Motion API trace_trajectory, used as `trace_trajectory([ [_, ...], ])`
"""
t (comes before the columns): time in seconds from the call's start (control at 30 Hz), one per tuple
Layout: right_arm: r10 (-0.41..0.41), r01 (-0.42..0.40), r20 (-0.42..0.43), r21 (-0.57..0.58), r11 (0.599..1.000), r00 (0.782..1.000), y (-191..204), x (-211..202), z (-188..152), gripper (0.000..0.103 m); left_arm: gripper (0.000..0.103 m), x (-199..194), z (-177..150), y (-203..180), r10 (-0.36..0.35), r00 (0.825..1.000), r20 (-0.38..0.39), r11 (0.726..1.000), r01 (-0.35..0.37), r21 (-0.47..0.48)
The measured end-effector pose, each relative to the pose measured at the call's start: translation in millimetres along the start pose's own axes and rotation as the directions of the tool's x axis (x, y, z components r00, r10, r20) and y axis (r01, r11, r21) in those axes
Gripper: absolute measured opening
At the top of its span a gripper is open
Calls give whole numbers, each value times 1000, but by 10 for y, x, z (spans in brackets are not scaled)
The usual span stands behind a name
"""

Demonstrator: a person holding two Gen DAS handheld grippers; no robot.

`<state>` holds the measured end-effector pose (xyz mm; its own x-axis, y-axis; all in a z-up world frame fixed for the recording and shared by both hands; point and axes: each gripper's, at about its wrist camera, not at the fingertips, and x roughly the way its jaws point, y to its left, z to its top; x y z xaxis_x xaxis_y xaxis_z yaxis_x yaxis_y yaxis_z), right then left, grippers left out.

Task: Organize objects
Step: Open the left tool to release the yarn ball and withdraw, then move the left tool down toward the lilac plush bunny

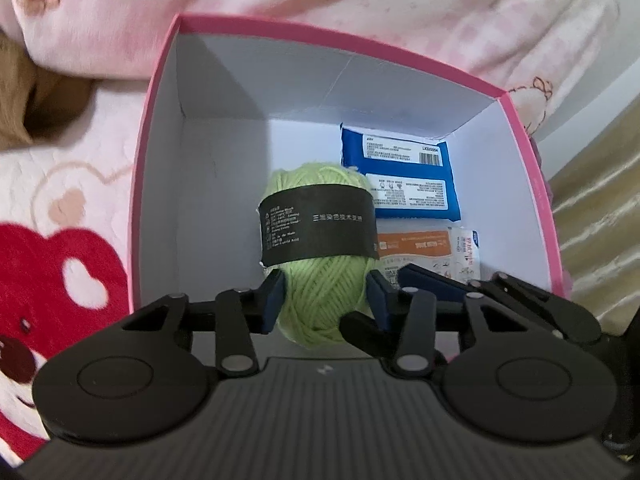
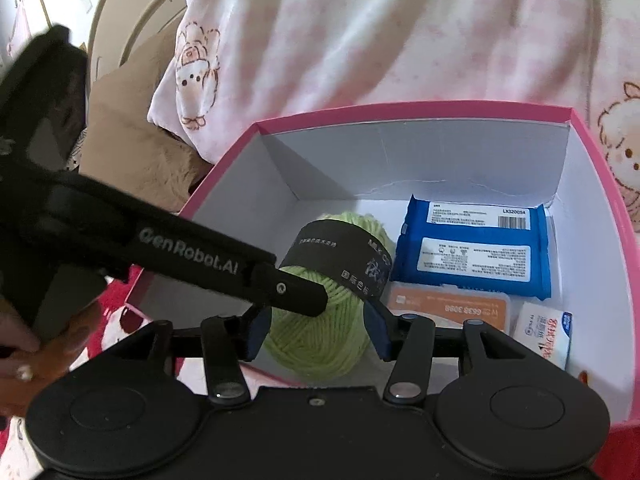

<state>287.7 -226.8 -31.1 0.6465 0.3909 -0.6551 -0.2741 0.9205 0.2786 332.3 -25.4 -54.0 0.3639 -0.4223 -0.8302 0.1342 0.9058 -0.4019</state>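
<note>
Holding: we see the left tool (image 1: 325,299) closed on the light-green ball of yarn with a black paper band (image 1: 320,280), its dark-blue pads pressed to the ball's two sides.
Yarn's place: it is inside the open pink cardboard box with white inner walls (image 1: 160,140), near the middle of the floor; we cannot tell whether it rests on the floor or hangs just above it.
Right tool (image 2: 316,332): its fingers stand apart and frame the same ball in its own view; we cannot tell whether they touch it.
Other contents: a blue plastic packet with white labels (image 1: 412,176) lies at the far right, a flat orange-and-white packet (image 1: 416,244) just in front of it, and a small white sachet (image 1: 466,252) beside that.
Setting: the box sits on a bed cover printed with a red bear (image 1: 60,260), against a pale pink quilt (image 1: 360,8).
</note>
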Motion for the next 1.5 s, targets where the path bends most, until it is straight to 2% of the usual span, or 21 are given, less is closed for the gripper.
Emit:
trace_trajectory([
  [0.1, -7, 7, 5, 20, 1000, 1000, -45, -82, -17, 58, 43, 23, -5, 23, -15, 1000, 7, 999, 15, -39],
  [0.2, -4, 4, 12, 24, 1000, 1000, -54, -171, -20, 59, 46, -6, -48, -30, 9, 1000, 23, 999, -9, -31],
  [0.3, -20, 21, 22, -10, 1000, 1000, -6, -360, -31, 63, 46, -135, -91, -42, 6, 1000, 8, 999, -5, -45],
  [0.33, -59, 60, 29, -51, 997, 998, 56, -528, -49, 66, 46, -198, -106, -40, -2, 1000, -2, 999, 2, -54],
  [0.4, -81, 83, 26, -78, 994, 996, 92, -608, -57, 67, 46, -351, -144, -51, -19, 1000, -6, 998, 19, -54],
  [0.53, -112, 117, 42, -143, 983, 993, 212, -943, -59, 68, 49, -694, -225, -116, -17, 1000, -11, 1000, 17, -21],
  [0.63, -119, 129, 61, -205, 970, 991, 334, -1229, -30, 73, 54, -979, -299, -199, -62, 998, 0, 998, 62, 20],
  [0.73, -134, 146, 66, -251, 957, 989, 454, -1485, -1, 74, 58, -1238, -375, -315, -80, 997, 20, 994, 78, 73],
  [0.83, -73, 74, 10, -257, 964, 997, 505, -1717, 42, 74, 62, -1492, -501, -437, -108, 993, 38, 983, 101, 152],
  [1.0, -20, 22, 13, -221, 975, 1000, 499, -2094, 40, 77, 63, -1723, -728, -540, -94, 995, 28, 973, 86, 216],
  [1.1, -14, 20, 31, -198, 980, 999, 467, -2280, -39, 79, 64, -1757, -851, -592, -101, 995, 15, 967, 95, 238],
  [1.23, -67, 74, 43, -202, 977, 997, 452, -2365, -272, 83, 64, -1689, -1005, -690, -103, 995, -8, 956, 102, 276],
  [1.27, -59, 63, 23, -185, 981, 998, 393, -2334, -413, 83, 64, -1663, -1046, -713, -106, 994, -16, 953, 106, 283],
  [1.33, -41, 43, 14, -171, 984, 999, 357, -2330, -461, 83, 65, -1603, -1116, -755, -109, 994, -23, 948, 111, 299],
  [1.4, -1, 2, 7, -141, 990, 1000, 272, -2295, -589, 83, 69, -1542, -1189, -800, -107, 994, -29, 943, 111, 314],
  [1.5, 18, -16, 13, -129, 991, 1000, 164, -2264, -756, 85, 72, -1446, -1298, -888, -102, 994, -28, 931, 105, 350],
])
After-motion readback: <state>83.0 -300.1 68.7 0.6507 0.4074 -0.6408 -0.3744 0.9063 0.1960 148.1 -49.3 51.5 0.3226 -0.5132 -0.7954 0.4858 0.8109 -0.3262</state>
